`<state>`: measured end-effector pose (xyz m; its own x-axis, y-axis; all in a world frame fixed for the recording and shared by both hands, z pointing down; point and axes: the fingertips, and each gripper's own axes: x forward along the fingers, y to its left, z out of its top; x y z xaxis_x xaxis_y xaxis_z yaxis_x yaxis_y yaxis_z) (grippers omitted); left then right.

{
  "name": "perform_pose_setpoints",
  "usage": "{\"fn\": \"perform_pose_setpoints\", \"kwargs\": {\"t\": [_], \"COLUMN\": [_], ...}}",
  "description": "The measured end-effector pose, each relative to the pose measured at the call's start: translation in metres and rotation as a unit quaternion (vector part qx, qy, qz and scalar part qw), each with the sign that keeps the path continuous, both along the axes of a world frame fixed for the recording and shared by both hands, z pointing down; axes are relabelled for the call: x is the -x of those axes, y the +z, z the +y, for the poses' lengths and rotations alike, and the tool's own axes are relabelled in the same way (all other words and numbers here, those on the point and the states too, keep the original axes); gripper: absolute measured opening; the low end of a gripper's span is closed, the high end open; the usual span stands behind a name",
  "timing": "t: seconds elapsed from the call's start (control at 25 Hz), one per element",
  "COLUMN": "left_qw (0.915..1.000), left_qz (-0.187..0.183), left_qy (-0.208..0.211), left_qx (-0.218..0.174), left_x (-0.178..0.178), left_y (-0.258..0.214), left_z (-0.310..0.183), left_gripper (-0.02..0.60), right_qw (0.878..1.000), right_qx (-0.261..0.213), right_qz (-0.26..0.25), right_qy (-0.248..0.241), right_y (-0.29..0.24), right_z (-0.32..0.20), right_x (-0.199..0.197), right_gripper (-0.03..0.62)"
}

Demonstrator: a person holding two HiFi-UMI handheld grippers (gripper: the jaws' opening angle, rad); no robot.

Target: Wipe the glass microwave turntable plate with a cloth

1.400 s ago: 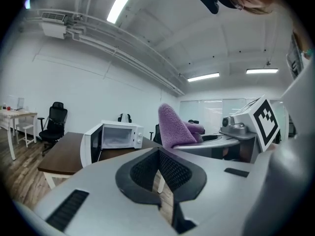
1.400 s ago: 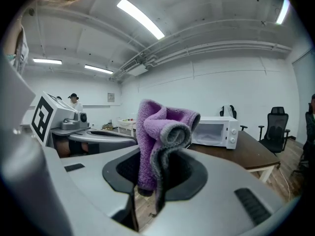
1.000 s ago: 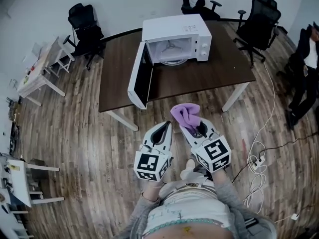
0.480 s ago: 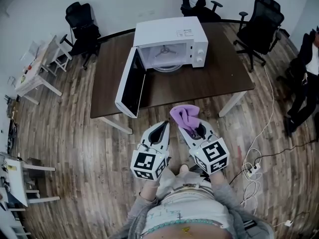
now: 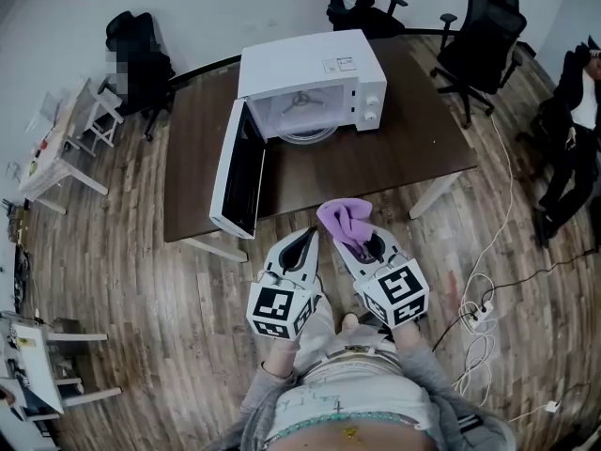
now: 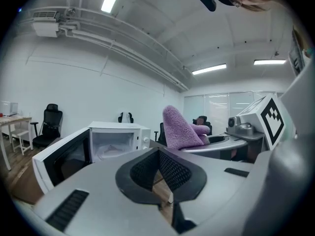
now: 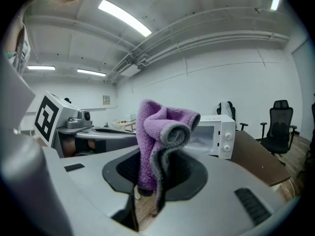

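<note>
A white microwave (image 5: 310, 83) stands on the dark brown table (image 5: 394, 153) with its door (image 5: 239, 172) swung wide open to the left. The glass turntable plate (image 5: 305, 132) lies inside on its floor. My right gripper (image 5: 349, 235) is shut on a folded purple cloth (image 5: 346, 218), which sticks up between its jaws (image 7: 157, 141). My left gripper (image 5: 302, 243) is shut with nothing in it (image 6: 160, 166). Both grippers are held side by side in front of the table's near edge, pointing towards the microwave (image 6: 115, 139) (image 7: 216, 134).
Black office chairs (image 5: 479, 36) stand behind and to the right of the table. A person in dark clothes (image 5: 573, 111) sits at the far right. White small tables (image 5: 66, 139) are at the left. Cables and a power strip (image 5: 484, 313) lie on the wooden floor at the right.
The table and microwave have drawn nearer and shifted left in the head view as I walk towards them. Both grippers keep their poses, the cloth still held.
</note>
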<state>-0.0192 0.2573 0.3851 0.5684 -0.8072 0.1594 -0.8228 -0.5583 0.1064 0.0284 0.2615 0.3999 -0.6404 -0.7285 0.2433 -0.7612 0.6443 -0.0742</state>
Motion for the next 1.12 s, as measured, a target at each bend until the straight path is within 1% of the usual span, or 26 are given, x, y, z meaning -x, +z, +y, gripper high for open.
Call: {"fn": "perform_pose_setpoints", "kwargs": {"t": [0.12,0.24,0.4,0.56,0.68,0.84,1.0,1.12], "left_qw": [0.9995,0.9986,0.9975,0.9964,0.9948,0.9911,0.9896,0.99], "left_qz": [0.003,0.001,0.003,0.008,0.007,0.015,0.011,0.01], "left_qy": [0.031,0.053,0.069,0.083,0.1,0.132,0.143,0.14], "left_qx": [-0.001,-0.006,-0.016,-0.016,-0.013,0.005,0.013,0.017], "left_x": [-0.004,-0.004,0.009,0.02,0.026,0.03,0.035,0.041], "left_y": [0.001,-0.003,-0.009,-0.011,-0.009,-0.004,-0.001,0.001], "left_z": [-0.028,-0.058,-0.1,-0.133,-0.148,-0.159,-0.166,-0.172], "left_gripper": [0.008,0.008,0.008,0.008,0.008,0.008,0.008,0.008], "right_qw": [1.0,0.999,0.998,0.997,0.996,0.994,0.993,0.993], "right_qx": [-0.002,-0.005,-0.017,-0.021,-0.019,-0.012,-0.005,0.0], "right_qz": [0.003,0.004,0.004,0.008,0.006,0.007,0.004,0.002], "right_qy": [0.019,0.037,0.055,0.072,0.086,0.104,0.118,0.117], "right_y": [0.0,-0.003,-0.011,-0.013,-0.013,-0.01,-0.006,-0.003], "right_z": [-0.028,-0.059,-0.098,-0.129,-0.144,-0.158,-0.167,-0.175], "right_x": [0.002,0.005,0.015,0.025,0.032,0.038,0.041,0.044], "right_gripper": [0.112,0.112,0.112,0.112,0.112,0.112,0.112,0.112]}}
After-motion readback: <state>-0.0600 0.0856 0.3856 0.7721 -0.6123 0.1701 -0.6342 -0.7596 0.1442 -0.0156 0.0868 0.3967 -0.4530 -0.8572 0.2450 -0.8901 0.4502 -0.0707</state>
